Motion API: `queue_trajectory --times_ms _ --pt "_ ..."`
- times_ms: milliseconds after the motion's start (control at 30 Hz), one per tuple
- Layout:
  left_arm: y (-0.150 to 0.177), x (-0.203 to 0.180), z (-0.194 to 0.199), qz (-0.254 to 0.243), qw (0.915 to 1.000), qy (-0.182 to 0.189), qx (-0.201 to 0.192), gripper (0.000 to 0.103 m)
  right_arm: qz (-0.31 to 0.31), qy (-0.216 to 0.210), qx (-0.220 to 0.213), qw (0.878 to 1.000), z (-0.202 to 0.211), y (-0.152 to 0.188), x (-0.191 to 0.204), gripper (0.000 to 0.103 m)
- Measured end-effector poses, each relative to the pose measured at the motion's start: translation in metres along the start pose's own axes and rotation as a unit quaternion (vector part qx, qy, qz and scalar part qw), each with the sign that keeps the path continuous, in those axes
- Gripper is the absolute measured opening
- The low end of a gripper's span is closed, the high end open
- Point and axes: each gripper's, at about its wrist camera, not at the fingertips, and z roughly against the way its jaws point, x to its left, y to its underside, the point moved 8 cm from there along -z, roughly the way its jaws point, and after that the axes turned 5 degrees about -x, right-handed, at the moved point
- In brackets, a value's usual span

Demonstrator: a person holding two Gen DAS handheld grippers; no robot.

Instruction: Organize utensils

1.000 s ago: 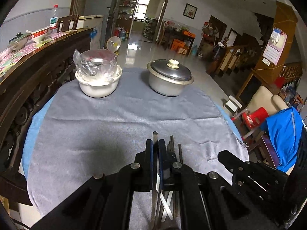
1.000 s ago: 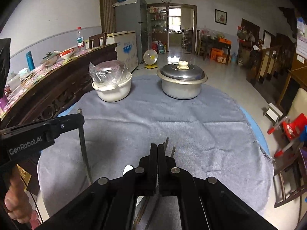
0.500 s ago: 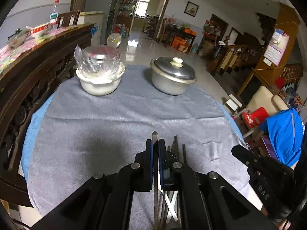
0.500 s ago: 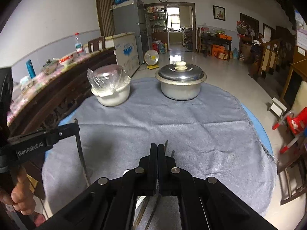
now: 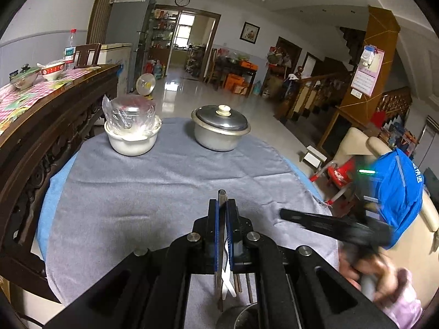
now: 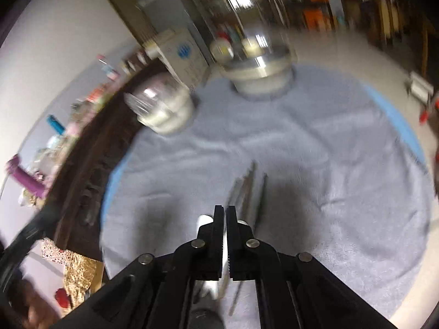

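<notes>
My left gripper (image 5: 222, 205) is shut on a flat metal utensil handle (image 5: 221, 196) that sticks up between the pads. Below it lie a white spoon (image 5: 227, 282) and brown chopsticks (image 5: 248, 288) beside a round metal holder (image 5: 241, 316). In the blurred right wrist view my right gripper (image 6: 225, 212) is shut and empty above a bundle of chopsticks (image 6: 247, 189) and a white spoon (image 6: 204, 220) on the grey cloth (image 6: 315, 150). The right gripper also shows blurred in the left wrist view (image 5: 329, 223).
A white bowl with a plastic-wrapped dish (image 5: 131, 134) and a lidded metal pot (image 5: 221, 128) stand at the far side of the round table. A dark wooden sideboard (image 5: 41, 126) runs along the left. A chair with blue cloth (image 5: 397, 192) stands right.
My right gripper has swung fast, tilting downward and to the right, so its view is blurred. My left gripper has lifted slightly with the utensil still held.
</notes>
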Motion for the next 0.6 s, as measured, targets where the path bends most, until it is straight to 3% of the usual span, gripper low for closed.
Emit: queue_trajectory --times_ms 167,267,367,433,500,567,600 --pt "0.001 0.002 -0.011 0.003 0.9999 0.013 0.008 0.005 -0.026 0.052 0.088 0.994 -0.093 -0.009 -0.036 0.004" --pt "0.002 0.001 -0.013 -0.003 0.9997 0.02 0.011 0.005 -0.034 0.072 0.113 0.99 -0.127 -0.01 -0.047 0.004" --pt "0.002 0.0 -0.014 -0.012 0.9995 0.026 0.013 0.005 -0.039 0.1 0.125 0.986 -0.147 -0.012 -0.056 0.011" --pt "0.001 0.002 -0.015 -0.011 0.9994 0.031 0.012 0.005 -0.045 0.098 0.13 0.986 -0.154 -0.013 -0.057 0.027" --pt "-0.001 0.004 -0.017 -0.007 0.9992 0.037 0.012 0.005 -0.025 0.127 0.126 0.984 -0.156 -0.016 -0.058 0.038" --pt "-0.001 0.006 -0.018 -0.004 0.9991 0.04 0.011 0.005 -0.009 0.144 0.12 0.982 -0.158 -0.016 -0.054 0.038" --pt "-0.001 0.007 -0.018 -0.002 0.9991 0.042 0.011 0.005 0.001 0.155 0.12 0.981 -0.159 -0.015 -0.053 0.033"
